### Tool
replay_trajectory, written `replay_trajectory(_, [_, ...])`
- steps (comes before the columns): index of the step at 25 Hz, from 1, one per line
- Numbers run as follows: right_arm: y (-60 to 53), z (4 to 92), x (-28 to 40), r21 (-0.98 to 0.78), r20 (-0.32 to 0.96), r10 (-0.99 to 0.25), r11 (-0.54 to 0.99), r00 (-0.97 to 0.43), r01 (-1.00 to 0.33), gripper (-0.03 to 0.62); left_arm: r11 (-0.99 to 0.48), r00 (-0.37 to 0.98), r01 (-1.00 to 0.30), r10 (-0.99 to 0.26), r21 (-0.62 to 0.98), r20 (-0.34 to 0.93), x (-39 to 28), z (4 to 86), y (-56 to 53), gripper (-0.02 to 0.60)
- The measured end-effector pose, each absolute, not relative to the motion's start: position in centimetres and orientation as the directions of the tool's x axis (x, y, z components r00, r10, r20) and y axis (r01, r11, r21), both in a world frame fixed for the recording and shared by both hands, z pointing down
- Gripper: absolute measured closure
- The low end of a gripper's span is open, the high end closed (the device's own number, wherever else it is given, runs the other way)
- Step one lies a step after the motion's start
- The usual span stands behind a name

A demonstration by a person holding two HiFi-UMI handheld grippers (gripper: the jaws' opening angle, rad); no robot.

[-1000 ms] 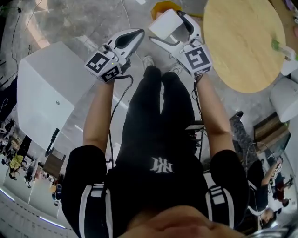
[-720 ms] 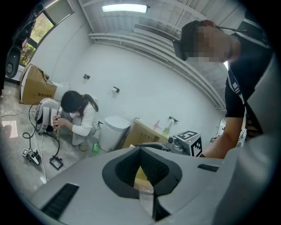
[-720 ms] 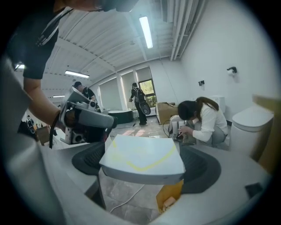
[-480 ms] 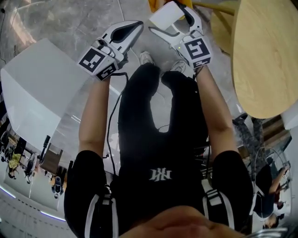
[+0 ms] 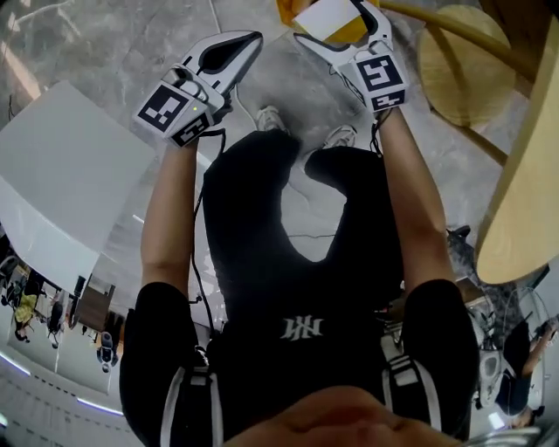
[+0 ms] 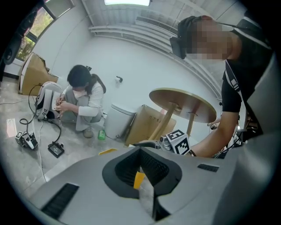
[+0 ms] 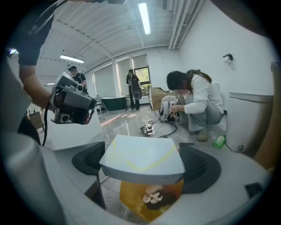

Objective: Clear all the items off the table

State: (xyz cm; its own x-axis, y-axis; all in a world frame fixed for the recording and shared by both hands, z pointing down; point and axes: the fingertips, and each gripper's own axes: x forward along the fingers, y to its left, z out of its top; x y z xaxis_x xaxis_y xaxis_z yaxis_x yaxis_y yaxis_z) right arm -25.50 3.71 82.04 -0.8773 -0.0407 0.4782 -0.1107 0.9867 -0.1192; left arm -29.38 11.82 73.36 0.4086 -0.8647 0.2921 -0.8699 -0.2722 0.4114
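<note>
While the person looked down at the grey floor (image 5: 131, 52), the right gripper (image 5: 332, 22) gripped a white box (image 7: 142, 160) tight, with one black pad on each side of it. The box hung just above a yellow bin (image 7: 149, 200), and something brown and white lay in that bin. The left gripper (image 5: 249, 44), to the left of the right one, had its jaws squeezed together on a thin clear wrapper (image 6: 147, 197) with a yellow strip on it. The round wooden table (image 5: 524, 192) was off to the right, well apart from the box. A big white cabinet (image 5: 70, 192) sat on the left. Farther off, another person (image 6: 81, 99) crouched by the wall, near a small green bottle (image 6: 101, 134) on the floor.
</note>
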Motion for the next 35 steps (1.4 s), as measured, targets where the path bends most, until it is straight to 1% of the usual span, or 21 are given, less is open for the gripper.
replay_trajectory(3, [1.4,84.1,-24.9,-0.121,0.497,-0.040,0.986,-0.867,-0.115,0.059,-0.290,0.421,-0.868,-0.861,0.404,0.286,-28.7,74.3,9.4,0.569])
replay_trajectory(8, [1.0,86.4,-24.3,-0.116,0.523,-0.054,0.984,-0.850,-0.134,0.057,-0.308,0.429,-0.868,-0.860,0.389,0.275,-28.2,75.5,9.1,0.569])
replay_trajectory(12, [-1.5,88.5,-22.8,-0.115,0.534,-0.043,0.986,-0.844,-0.124,0.056,-0.307,0.424,-0.871,-0.865,0.384,0.268,-26.6,77.3,6.5,0.569])
replay_trajectory(16, [-1.0,88.2,-23.6,-0.132,0.532,-0.033,0.984,-0.846,-0.122,0.045,-0.299,0.416,-0.875,-0.868,0.381,0.273,-27.1,76.8,7.4,0.569])
replay_trajectory(17, [-0.4,88.1,-24.1,-0.138,0.526,-0.032,0.983,-0.850,-0.123,0.023,-0.295,0.412,-0.877,-0.868,0.379,0.277,-27.7,76.9,8.1,0.569])
replay_trajectory(19, [1.2,87.5,-24.9,-0.152,0.516,-0.024,0.981,-0.856,-0.120,0.023,-0.283,0.400,-0.883,-0.871,0.374,0.286,-28.5,76.2,9.7,0.569])
replay_trajectory(21, [2.8,85.2,-25.0,-0.165,0.514,-0.015,0.979,-0.857,-0.116,0.025,-0.273,0.389,-0.889,-0.873,0.367,0.295,-28.8,73.7,11.0,0.569])
replay_trajectory(24, [4.1,79.5,-24.5,-0.185,0.512,-0.012,0.975,-0.859,-0.124,0.113,-0.268,0.388,-0.887,-0.873,0.376,0.295,-28.6,68.0,11.5,0.569])
replay_trajectory(26, [5.4,75.6,-24.4,-0.199,0.494,-0.027,0.970,-0.869,-0.143,0.216,-0.270,0.394,-0.885,-0.868,0.380,0.302,-28.7,64.6,12.4,0.569])
replay_trajectory(28, [7.9,71.3,-25.3,-0.209,0.465,-0.039,0.966,-0.884,-0.153,0.268,-0.271,0.396,-0.885,-0.866,0.379,0.305,-29.9,61.1,14.0,0.569])
replay_trajectory(29, [9.1,68.7,-26.0,-0.209,0.450,-0.045,0.966,-0.892,-0.154,0.309,-0.272,0.396,-0.884,-0.867,0.380,0.301,-30.8,59.0,14.7,0.569])
replay_trajectory(31, [11.2,62.7,-27.0,-0.209,0.422,-0.055,0.965,-0.905,-0.156,0.388,-0.276,0.401,-0.879,-0.869,0.389,0.289,-32.2,54.3,15.7,0.569])
replay_trajectory(33, [12.9,55.6,-26.3,-0.222,0.399,-0.064,0.961,-0.915,-0.164,0.480,-0.287,0.417,-0.867,-0.865,0.408,0.279,-32.1,48.9,16.2,0.569])
replay_trajectory(35, [13.8,48.2,-24.9,-0.233,0.372,-0.072,0.958,-0.925,-0.168,0.532,-0.300,0.435,-0.852,-0.861,0.429,0.262,-31.2,43.1,16.0,0.569])
